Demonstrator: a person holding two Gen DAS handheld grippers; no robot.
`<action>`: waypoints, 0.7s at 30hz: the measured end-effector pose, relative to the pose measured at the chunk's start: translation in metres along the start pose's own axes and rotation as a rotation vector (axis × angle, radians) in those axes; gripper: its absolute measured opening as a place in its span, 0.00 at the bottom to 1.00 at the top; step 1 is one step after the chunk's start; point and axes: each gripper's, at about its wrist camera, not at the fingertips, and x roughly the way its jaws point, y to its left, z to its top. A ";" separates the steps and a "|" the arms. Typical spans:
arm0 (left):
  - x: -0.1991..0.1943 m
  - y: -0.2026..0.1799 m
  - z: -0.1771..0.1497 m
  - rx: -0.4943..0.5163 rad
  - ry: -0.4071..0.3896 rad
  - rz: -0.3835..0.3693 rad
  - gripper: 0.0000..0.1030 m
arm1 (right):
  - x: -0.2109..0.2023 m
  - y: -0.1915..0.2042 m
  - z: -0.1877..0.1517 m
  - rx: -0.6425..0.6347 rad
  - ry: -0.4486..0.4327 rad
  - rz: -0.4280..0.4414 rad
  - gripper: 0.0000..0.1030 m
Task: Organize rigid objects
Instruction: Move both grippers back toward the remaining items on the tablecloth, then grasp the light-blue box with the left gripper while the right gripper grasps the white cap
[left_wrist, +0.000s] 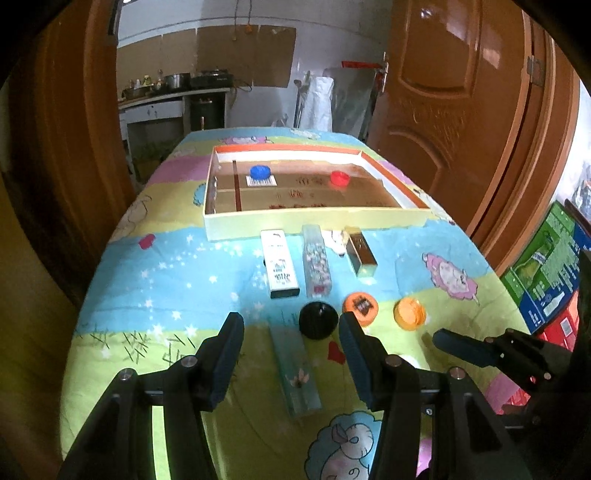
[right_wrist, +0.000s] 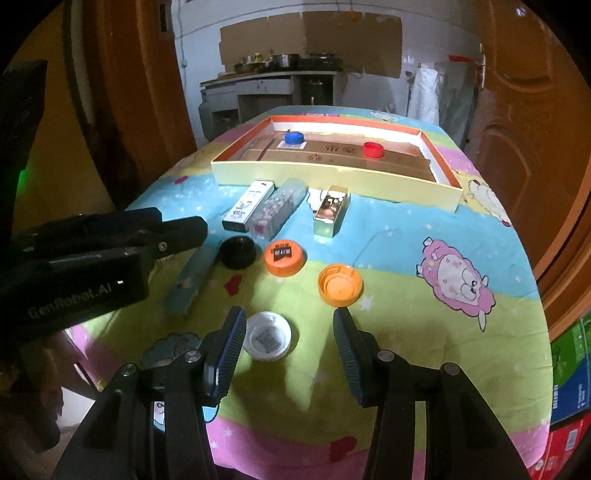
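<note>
The left gripper (left_wrist: 291, 332) tilts steeply down toward the tabletop (left_wrist: 177, 280), jaws apart and empty, above a clear long box (left_wrist: 295, 373) lying lengthwise between them, with a black cap (left_wrist: 317, 319) just beyond. The right gripper (right_wrist: 290, 330) slants down likewise, jaws apart and holding nothing, a white cap (right_wrist: 267, 335) on the cloth close to its left finger. Farther off lie two orange caps (right_wrist: 284, 257) and three small boxes, then the tray (right_wrist: 332, 177) holding a blue cap (right_wrist: 294, 137) and a red cap (right_wrist: 372, 149).
</note>
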 end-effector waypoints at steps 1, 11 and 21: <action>0.002 0.000 -0.002 0.000 0.006 0.000 0.52 | 0.001 0.000 -0.001 -0.003 0.003 -0.001 0.49; 0.018 0.003 -0.011 -0.006 0.054 0.013 0.52 | 0.010 0.003 -0.008 -0.012 0.024 -0.001 0.49; 0.030 0.002 -0.018 0.000 0.078 0.012 0.52 | 0.012 0.006 -0.011 -0.023 0.024 0.015 0.49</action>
